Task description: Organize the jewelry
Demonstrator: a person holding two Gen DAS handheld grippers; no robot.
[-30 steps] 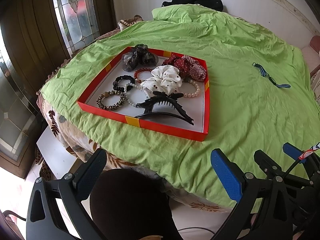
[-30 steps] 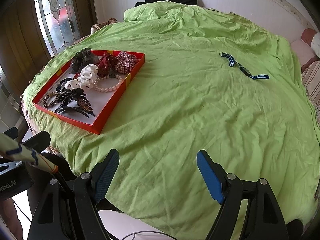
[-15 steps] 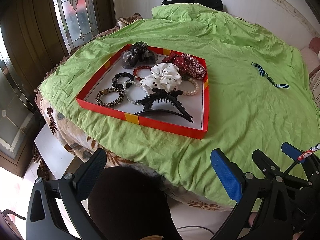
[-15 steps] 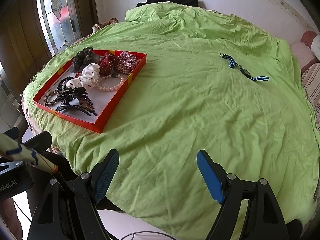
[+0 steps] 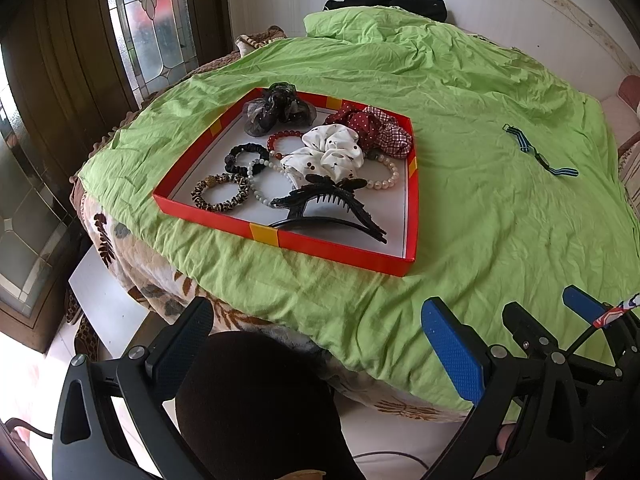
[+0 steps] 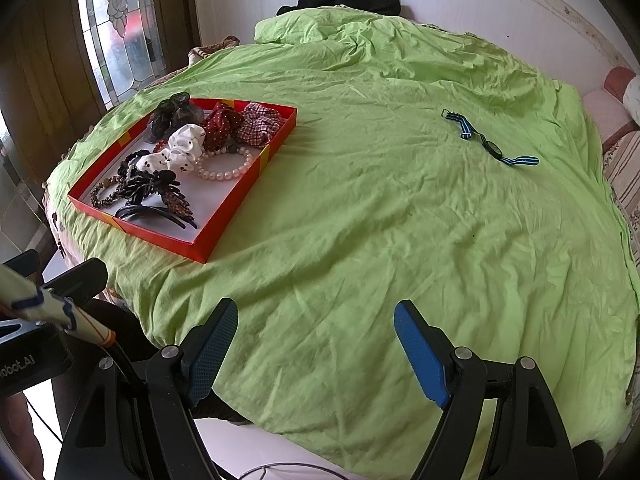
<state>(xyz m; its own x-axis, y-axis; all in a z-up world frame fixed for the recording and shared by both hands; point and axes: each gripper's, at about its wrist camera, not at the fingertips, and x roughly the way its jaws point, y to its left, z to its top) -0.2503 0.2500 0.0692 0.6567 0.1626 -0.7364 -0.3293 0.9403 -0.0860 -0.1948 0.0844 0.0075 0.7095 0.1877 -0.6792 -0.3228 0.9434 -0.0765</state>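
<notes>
A red tray point(image 5: 320, 250) is set on the green bedsheet point(image 6: 380, 220), with a dark rounded shape point(image 5: 256, 404), perhaps a knee, blocking the left wrist view near the bed's edge. In the tray are seen four scrunchies, about five bracelets and two black claw clips point(image 5: 328, 204). One striped strap point(image 6: 490, 146) lies well apart on the sheet. The left gripper point(image 5: 316, 344) and the right gripper point(image 6: 316, 344) are held wide apart, with nothing between the jaws.
</notes>
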